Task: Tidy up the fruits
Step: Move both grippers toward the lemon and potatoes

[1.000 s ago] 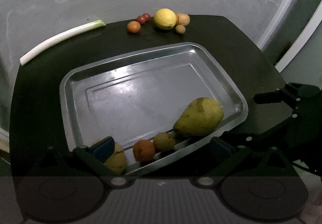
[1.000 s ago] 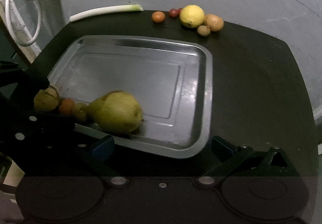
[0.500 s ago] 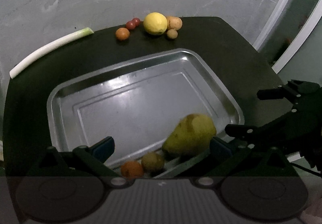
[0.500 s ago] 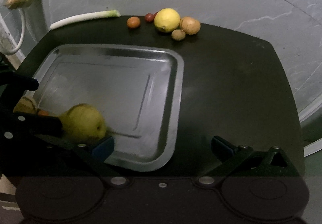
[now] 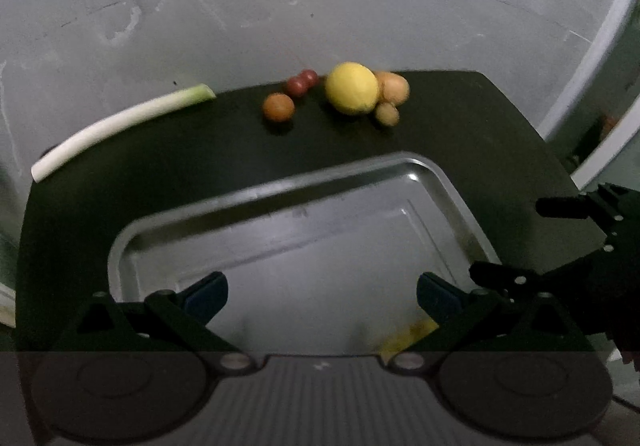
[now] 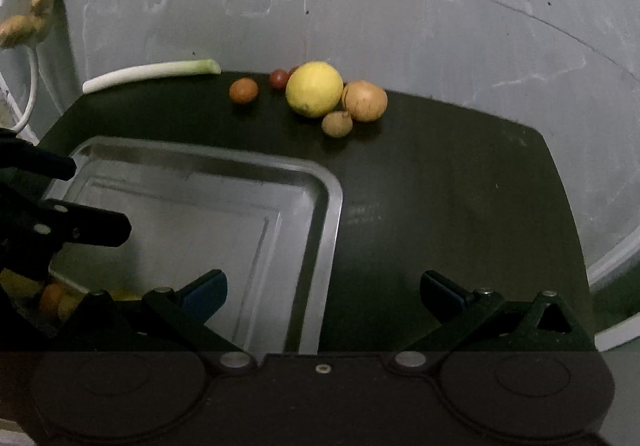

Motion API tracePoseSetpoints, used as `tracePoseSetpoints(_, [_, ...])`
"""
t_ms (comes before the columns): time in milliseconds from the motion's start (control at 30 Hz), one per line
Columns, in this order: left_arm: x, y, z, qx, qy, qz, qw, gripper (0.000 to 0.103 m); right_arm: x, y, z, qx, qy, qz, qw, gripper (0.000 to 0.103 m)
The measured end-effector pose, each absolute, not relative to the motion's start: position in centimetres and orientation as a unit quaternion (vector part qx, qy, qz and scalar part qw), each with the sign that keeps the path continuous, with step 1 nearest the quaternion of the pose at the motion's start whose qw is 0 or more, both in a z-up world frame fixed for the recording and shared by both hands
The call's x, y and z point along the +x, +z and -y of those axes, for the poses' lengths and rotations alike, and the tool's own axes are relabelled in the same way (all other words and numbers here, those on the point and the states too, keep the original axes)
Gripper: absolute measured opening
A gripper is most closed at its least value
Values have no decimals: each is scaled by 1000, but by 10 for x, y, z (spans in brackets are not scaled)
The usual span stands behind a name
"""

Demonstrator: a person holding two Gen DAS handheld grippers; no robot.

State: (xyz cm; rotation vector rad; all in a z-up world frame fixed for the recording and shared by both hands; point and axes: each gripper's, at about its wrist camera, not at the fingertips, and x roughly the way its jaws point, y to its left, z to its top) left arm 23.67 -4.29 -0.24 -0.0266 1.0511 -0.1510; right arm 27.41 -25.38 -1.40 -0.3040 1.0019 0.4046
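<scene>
Left gripper and right gripper hang low over the tray, both released and empty; yellow lemon sits beyond, unblemished

In the left wrist view we see only a yellow smear of the pear behind our left gripper's right finger; its shape is lost to blur. The metal tray has its near edge hidden by the gripper body. In the right wrist view, the small fruits in the tray's near corner sit half behind the other gripper, too dim for us to name. A second red fruit peeks from behind the lemon.
</scene>
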Motion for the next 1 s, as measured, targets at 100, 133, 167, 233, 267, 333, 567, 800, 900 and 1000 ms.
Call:
tracePoseSetpoints(100, [248,-5,40,-16,-64,-499,864,102,285,-16,249,-150,196,-466,850,102])
tracePoseSetpoints(133, [253,-6,38,-17,-61,-498,865,102,289,-16,248,-153,197,-463,850,102])
tracePoseSetpoints(167, [258,-7,37,-18,-59,-496,866,102,293,-17,246,-154,198,-461,851,102])
tracePoseSetpoints(233, [266,-9,34,-19,-54,-493,868,102,301,-19,244,-153,199,-457,853,102])
tracePoseSetpoints(267, [272,-11,32,-21,-51,-492,869,102,307,-20,243,-152,200,-456,854,102])
tracePoseSetpoints(333, [281,-13,31,-24,-46,-488,871,102,314,-23,241,-152,202,-453,855,102])
tracePoseSetpoints(567, [317,-22,28,-27,-30,-480,876,102,332,-33,232,-158,212,-443,856,102])
tracePoseSetpoints(800, [349,-35,28,-27,-14,-479,877,102,357,-41,224,-152,219,-435,860,102])
tracePoseSetpoints(900, [359,-40,28,-26,-8,-478,878,102,369,-44,224,-142,220,-435,861,102])
tracePoseSetpoints(1000, [367,-44,28,-23,-5,-475,880,102,378,-48,222,-135,220,-439,861,97])
